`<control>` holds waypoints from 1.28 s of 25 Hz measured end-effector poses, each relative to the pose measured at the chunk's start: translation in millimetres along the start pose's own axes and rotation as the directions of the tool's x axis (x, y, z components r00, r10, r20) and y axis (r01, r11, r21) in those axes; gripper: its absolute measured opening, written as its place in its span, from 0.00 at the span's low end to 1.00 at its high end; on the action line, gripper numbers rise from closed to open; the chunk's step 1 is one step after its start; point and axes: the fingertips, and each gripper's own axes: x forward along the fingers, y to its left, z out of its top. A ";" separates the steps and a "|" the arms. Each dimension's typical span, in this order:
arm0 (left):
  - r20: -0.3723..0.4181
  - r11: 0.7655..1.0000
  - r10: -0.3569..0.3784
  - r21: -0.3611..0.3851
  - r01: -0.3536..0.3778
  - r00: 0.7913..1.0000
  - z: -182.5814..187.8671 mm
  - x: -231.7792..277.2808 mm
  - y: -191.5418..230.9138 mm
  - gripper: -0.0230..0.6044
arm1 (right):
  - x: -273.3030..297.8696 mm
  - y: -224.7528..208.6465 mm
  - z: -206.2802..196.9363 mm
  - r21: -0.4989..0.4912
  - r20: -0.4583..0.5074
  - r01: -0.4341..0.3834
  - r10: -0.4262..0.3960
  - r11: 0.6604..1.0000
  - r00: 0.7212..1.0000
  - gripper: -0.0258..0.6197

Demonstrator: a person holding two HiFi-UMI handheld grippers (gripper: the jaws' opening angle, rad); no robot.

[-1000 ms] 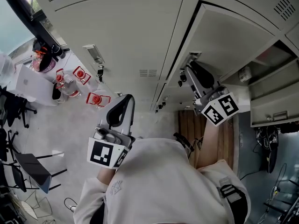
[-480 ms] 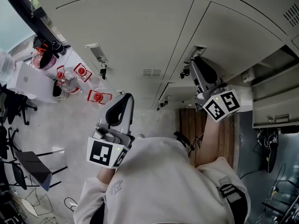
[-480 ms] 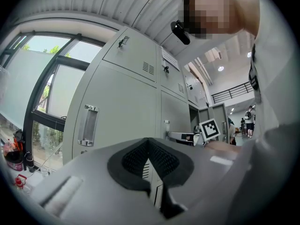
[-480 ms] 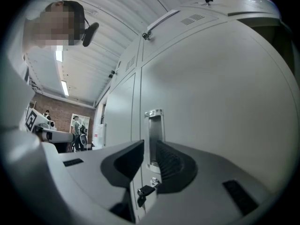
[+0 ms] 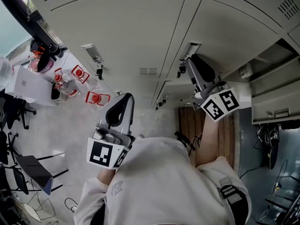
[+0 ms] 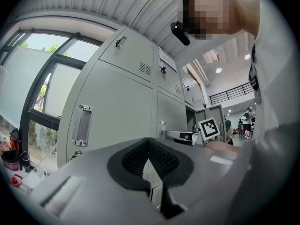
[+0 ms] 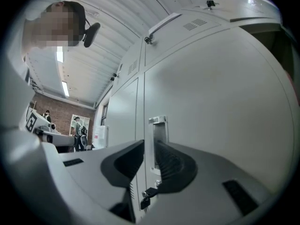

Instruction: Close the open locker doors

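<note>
Bank of tall pale grey steel lockers (image 5: 117, 36) fills the field ahead of both tongs.

Grey door (image 5: 225, 36) straight ahead of the right tongs (image 5: 186, 63) lies flush with its neighbour. I judge it shut, or as good as.

To the right of the right tongs, one locker compartment (image 5: 269, 86) stands open. A grey panel with a small handle (image 5: 281, 114) juts out below it. I take that for the door leaf, but cannot be sure. This is the work left, as I read it.

Key relation: the open locker lies off the right tongs' right side, with the shut door's width between. The right hand is much the nearer. Left tongs (image 5: 125, 100) hang well back from the locker faces. I see nothing standing between the right tongs and the opening.

Right tongs, own view (image 7: 150, 146): jaws part-way apart, a narrow gap. The recessed bright metal handle (image 7: 158, 135) shows through it, long axis upright, beyond the pads and not pinched. Nothing held.

Left tongs, own view (image 6: 148, 142): pads meet at the tip, closed on nothing.

Far left of the left tongs, a white bench (image 5: 28, 86) and red-lidded clear containers (image 5: 96, 98), well clear of the job.

Below the handle, a small key with a black tab (image 7: 146, 193) sits in the lock. It could snag if the tongs drop.
</note>
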 end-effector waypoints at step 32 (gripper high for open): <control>0.016 0.810 -0.583 -0.062 0.583 0.812 -21.6 109.3 -321.5 0.05 | -363.6 -93.5 53.2 -0.084 0.045 0.515 -0.513 0.853 0.857 0.06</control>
